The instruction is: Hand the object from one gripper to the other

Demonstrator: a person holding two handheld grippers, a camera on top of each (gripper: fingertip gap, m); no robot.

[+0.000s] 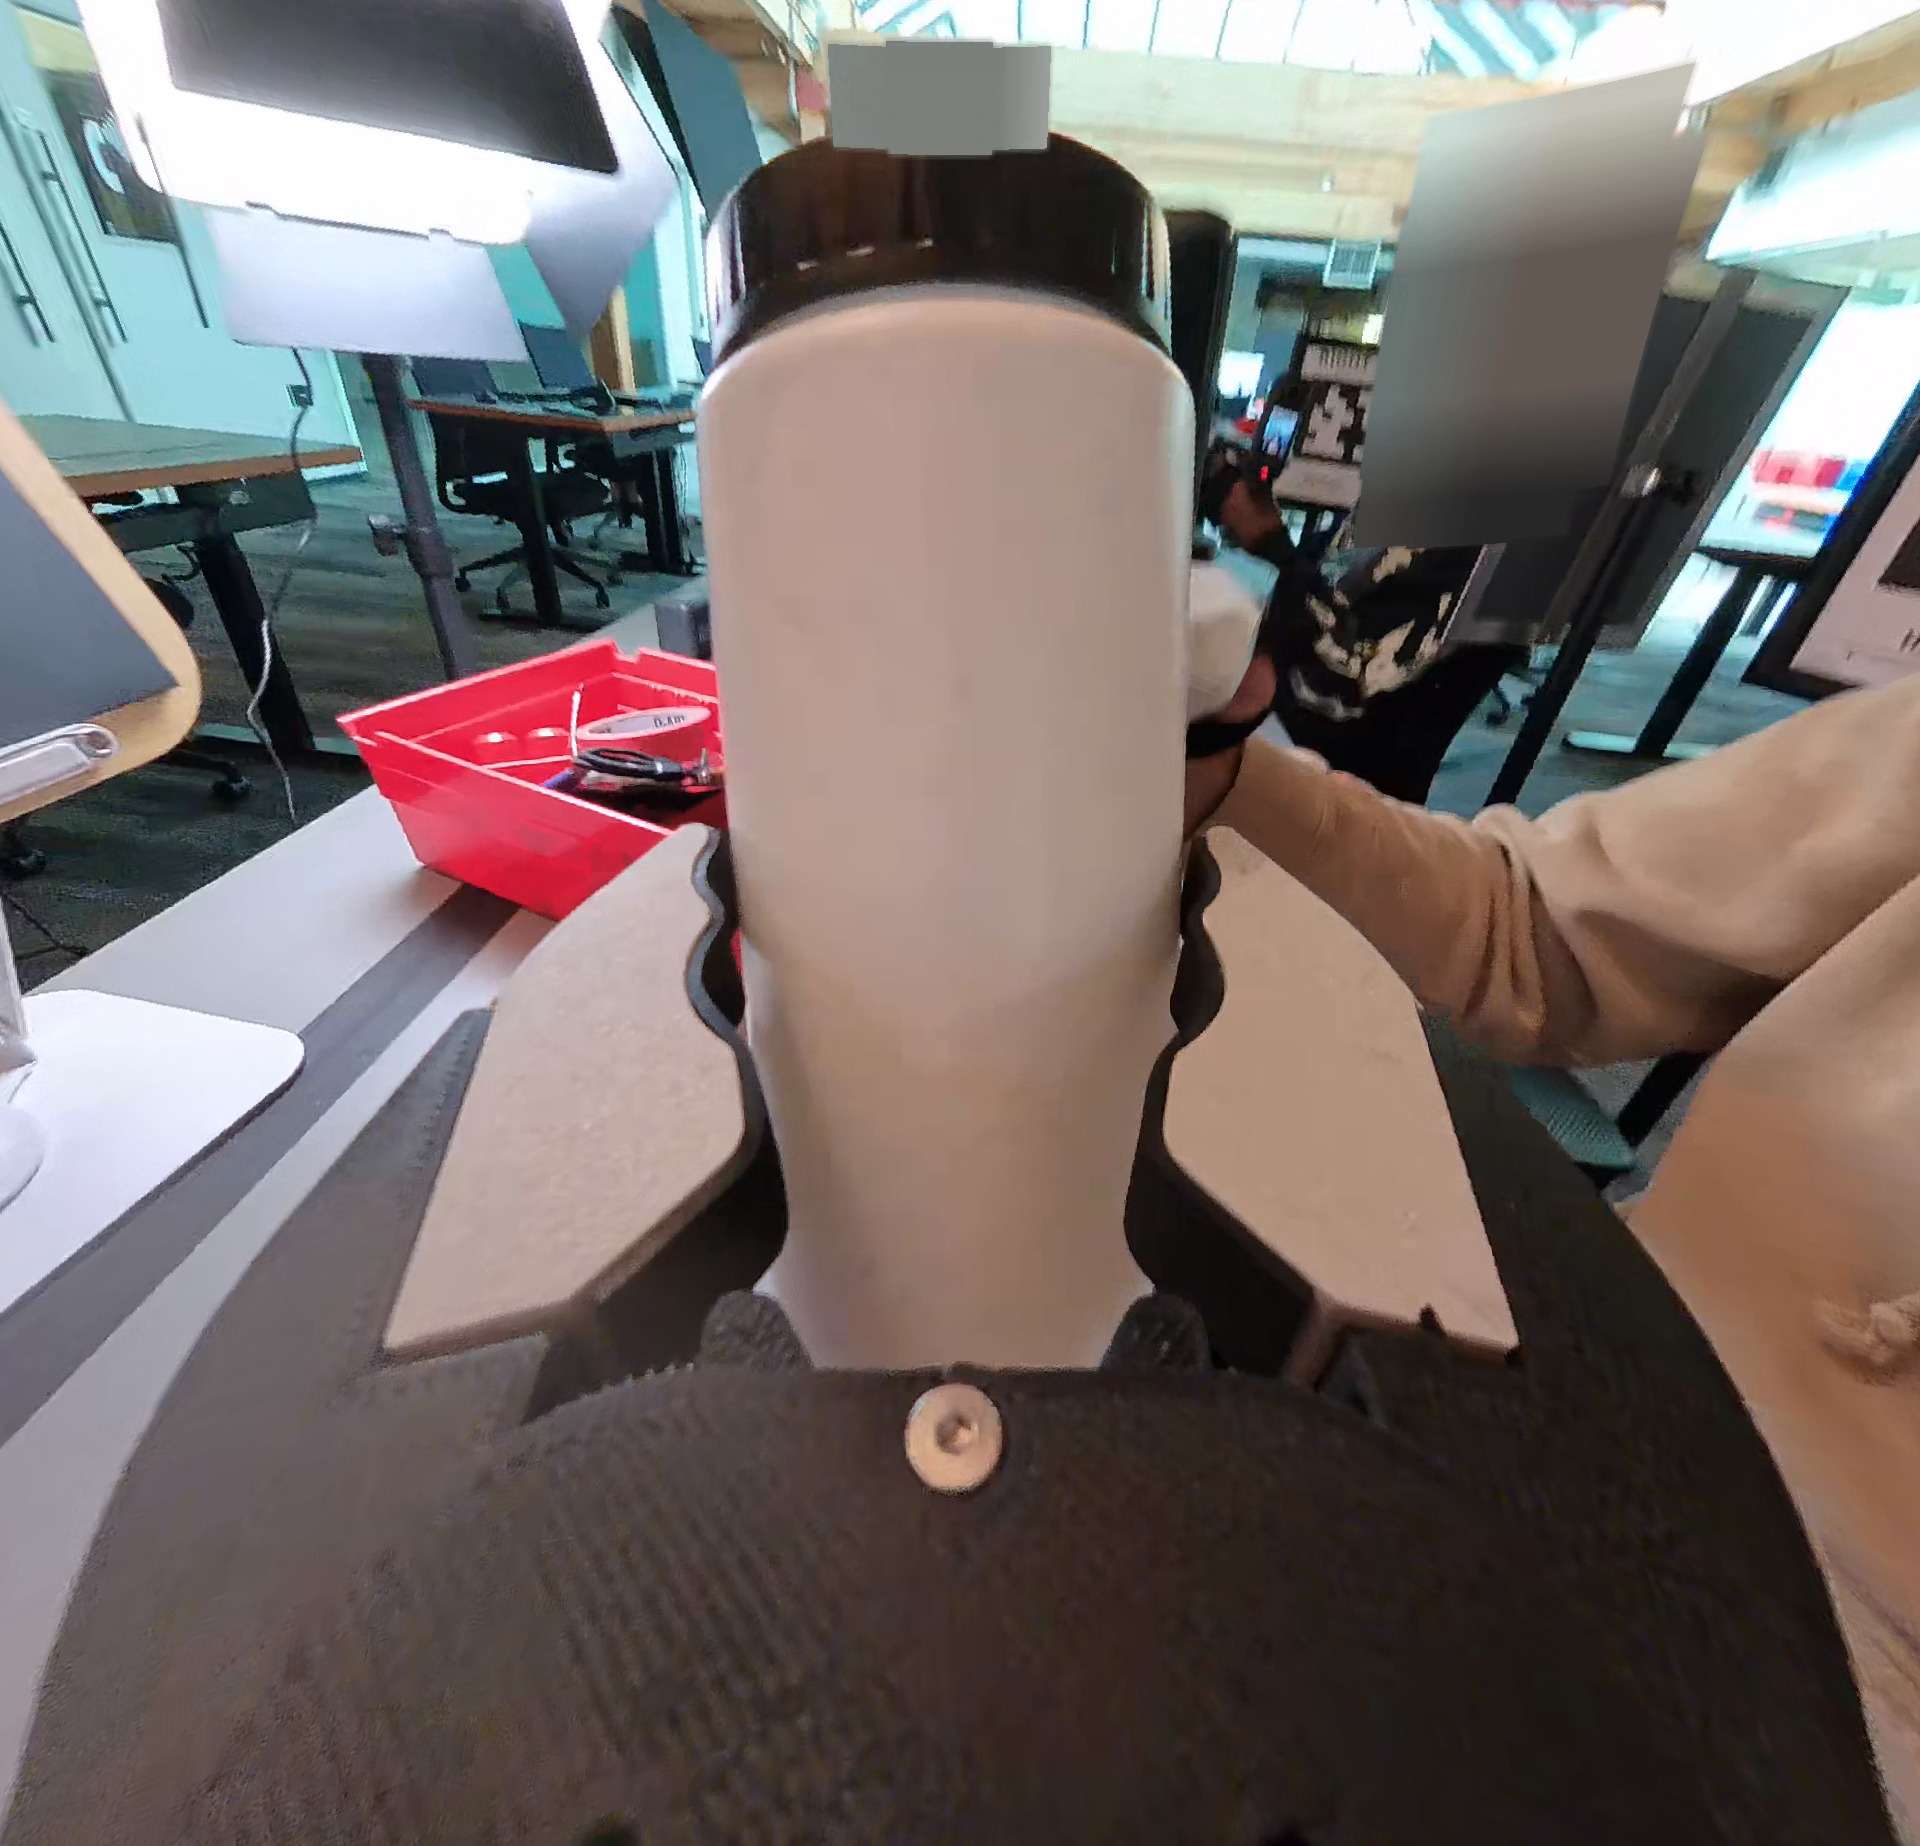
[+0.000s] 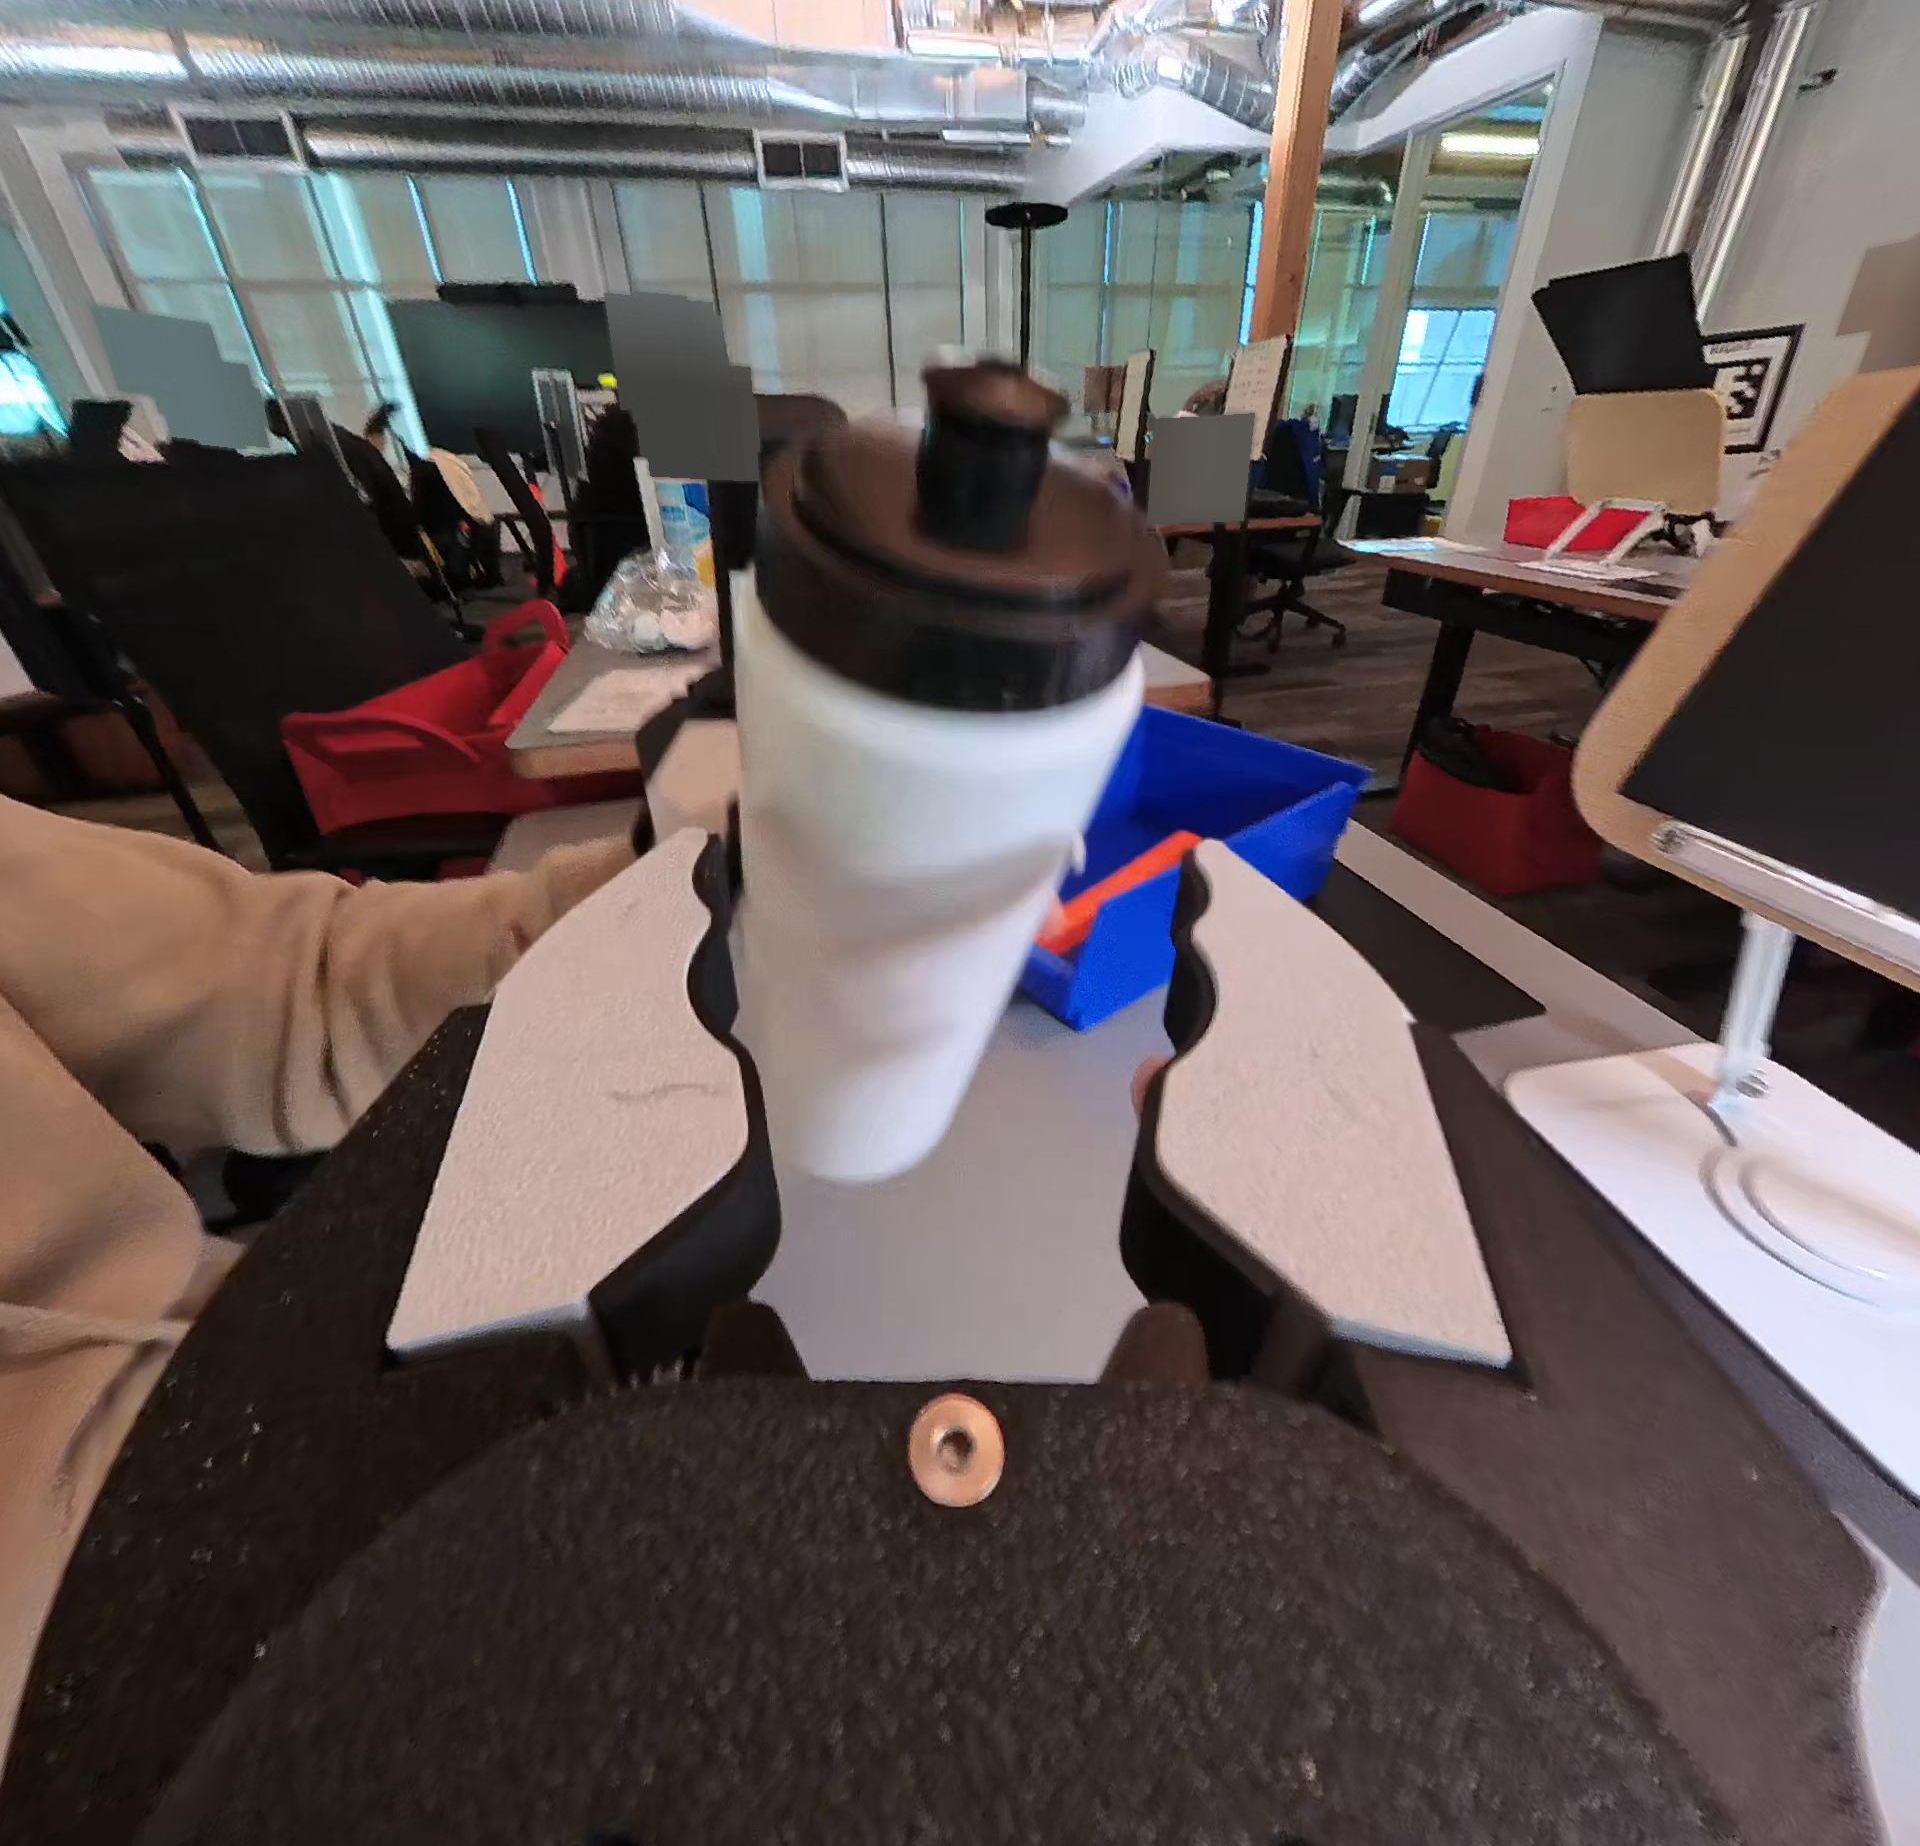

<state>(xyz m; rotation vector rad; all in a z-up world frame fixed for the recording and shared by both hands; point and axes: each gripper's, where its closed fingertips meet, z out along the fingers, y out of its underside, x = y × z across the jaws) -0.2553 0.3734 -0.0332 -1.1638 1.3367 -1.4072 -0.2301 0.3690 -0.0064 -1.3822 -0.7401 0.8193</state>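
Note:
A white bottle (image 1: 945,653) with a black screw cap stands upright between the fingers of my left gripper (image 1: 951,882), which is shut on its lower body. In the right wrist view the same bottle (image 2: 894,861) is tilted, with its black spout at the top. It sits between the fingers of my right gripper (image 2: 951,892), which is open: the bottle lies against the left finger, with a gap to the right finger. The left gripper (image 2: 681,757) shows behind the bottle there. Part of the right gripper (image 1: 1221,643) and its hand show behind the bottle in the left wrist view.
A red bin (image 1: 499,788) with a tape roll and cables sits on the grey table (image 1: 260,923). A blue bin (image 2: 1236,840) holds an orange item. A screen on a white stand (image 2: 1766,1173) is at the right. My beige sleeves (image 1: 1507,923) reach in. Some 5 centimetres of space lies between my two pairs of fingers.

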